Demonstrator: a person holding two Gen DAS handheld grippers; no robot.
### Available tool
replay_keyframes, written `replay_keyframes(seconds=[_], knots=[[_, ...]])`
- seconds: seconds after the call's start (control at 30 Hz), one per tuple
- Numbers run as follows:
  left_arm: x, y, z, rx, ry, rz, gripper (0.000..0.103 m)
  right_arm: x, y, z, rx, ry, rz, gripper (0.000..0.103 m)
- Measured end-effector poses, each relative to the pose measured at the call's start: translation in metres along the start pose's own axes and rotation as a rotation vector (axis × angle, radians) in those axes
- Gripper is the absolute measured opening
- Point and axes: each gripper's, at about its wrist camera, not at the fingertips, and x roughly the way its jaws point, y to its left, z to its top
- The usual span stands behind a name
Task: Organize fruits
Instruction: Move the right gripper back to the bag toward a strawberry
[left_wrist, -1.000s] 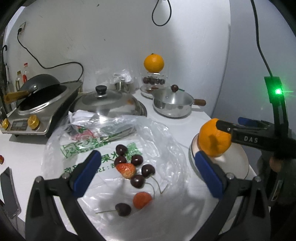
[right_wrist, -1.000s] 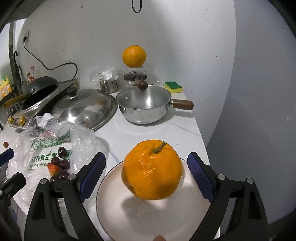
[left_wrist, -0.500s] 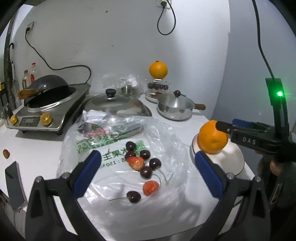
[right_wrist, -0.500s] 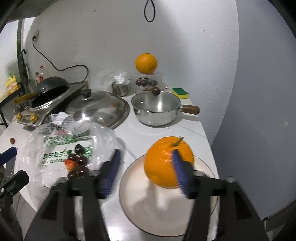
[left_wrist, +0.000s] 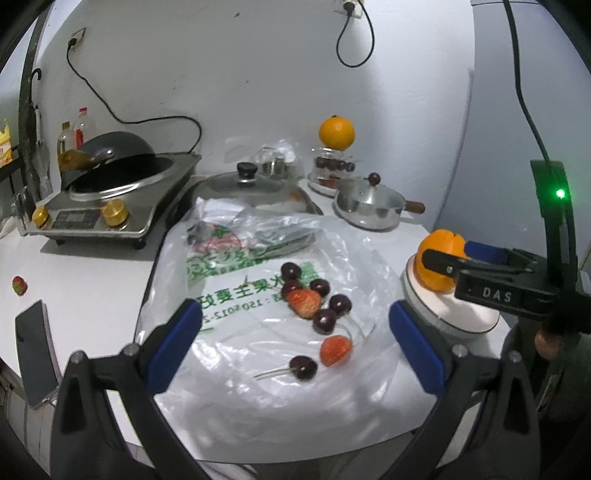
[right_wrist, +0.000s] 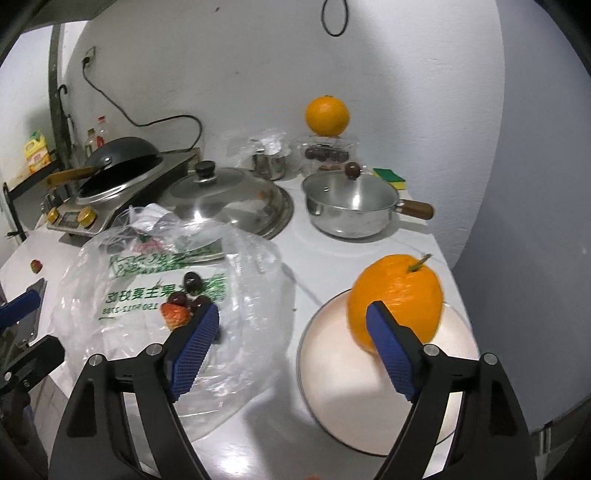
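While the orange (right_wrist: 397, 295) sat on the white plate (right_wrist: 332, 373) at the counter's (right_wrist: 343, 254) right end, the right gripper's (right_wrist: 291, 350) fingers, just reopening, gaped empty beside it; the left gripper (left_wrist: 293, 347) hung open above bagged cherries (left_wrist: 325, 320).

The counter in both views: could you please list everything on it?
oranges: 2, orange, one on plate, one at back.
plate: 1, white, right edge.
cherries: 6, dark, on bag.
strawberries: 3, red, two on bag, one far left.
bag: 1, clear, centre.
saucepan: 1, steel, back right.
lid: 1, steel, behind bag.
wok: 1, black, back left.
phone: 1, black, left edge.
sponge: 1, green-yellow, behind saucepan.
left gripper: black, open.
right gripper: black, jaws just opening, nothing between.
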Motion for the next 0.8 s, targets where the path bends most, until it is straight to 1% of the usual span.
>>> replay_keyframes(seconds=[0.13,0.5,0.6,0.67,0.7,0.73,0.8], knots=[[0.003,0.006,-0.009,0.02,0.016,0.031,0.102,0.006,0.017,-0.007,-0.03,0.017,0.023,0.085],[0.006,0.027,-0.022,-0.011,0.03,0.026,0.102,0.025,0.063,-0.025,-0.108,0.077,0.109,0.083],[0.006,0.033,-0.024,-0.022,0.031,0.025,0.102,0.032,0.07,-0.027,-0.115,0.094,0.117,0.077],[0.007,0.035,-0.026,-0.026,0.035,0.024,0.102,0.035,0.073,-0.03,-0.119,0.1,0.12,0.076],[0.007,0.037,-0.027,-0.028,0.037,0.023,0.102,0.037,0.076,-0.031,-0.12,0.108,0.124,0.074],[0.007,0.038,-0.028,-0.029,0.038,0.023,0.102,0.038,0.078,-0.032,-0.121,0.113,0.128,0.066],[0.008,0.042,-0.029,-0.033,0.04,0.024,0.102,0.043,0.083,-0.034,-0.132,0.132,0.135,0.059]])
